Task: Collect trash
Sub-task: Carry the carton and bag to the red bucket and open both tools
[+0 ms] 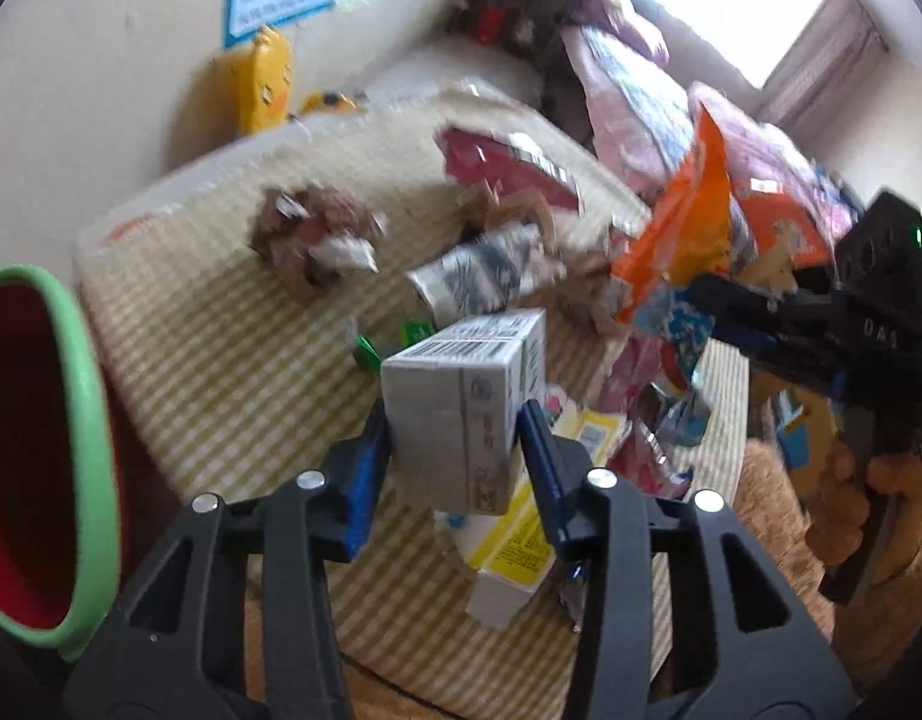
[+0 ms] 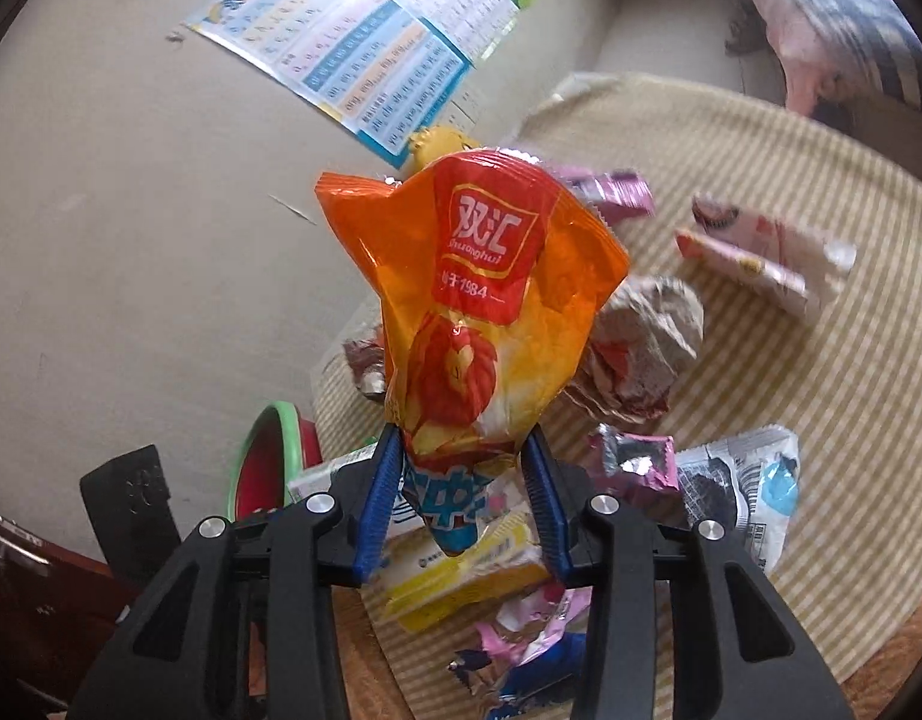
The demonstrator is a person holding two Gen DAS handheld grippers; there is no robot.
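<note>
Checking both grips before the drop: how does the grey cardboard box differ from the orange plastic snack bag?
The grey cardboard box is rigid and rectangular; the orange plastic snack bag is crumpled and glossy. The box is in the left gripper, the bag in the right gripper. Both are clamped and lifted off the striped mat.

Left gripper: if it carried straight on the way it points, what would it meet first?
Holding the grey carton, the left gripper would likely hit the striped mat by the black-and-white wrapper; depth unclear.

Wrappers crowd the striped mat point(image 1: 221, 360) on the right; its left strip toward the green-rimmed bin point(image 1: 95, 420) lies bare
</note>
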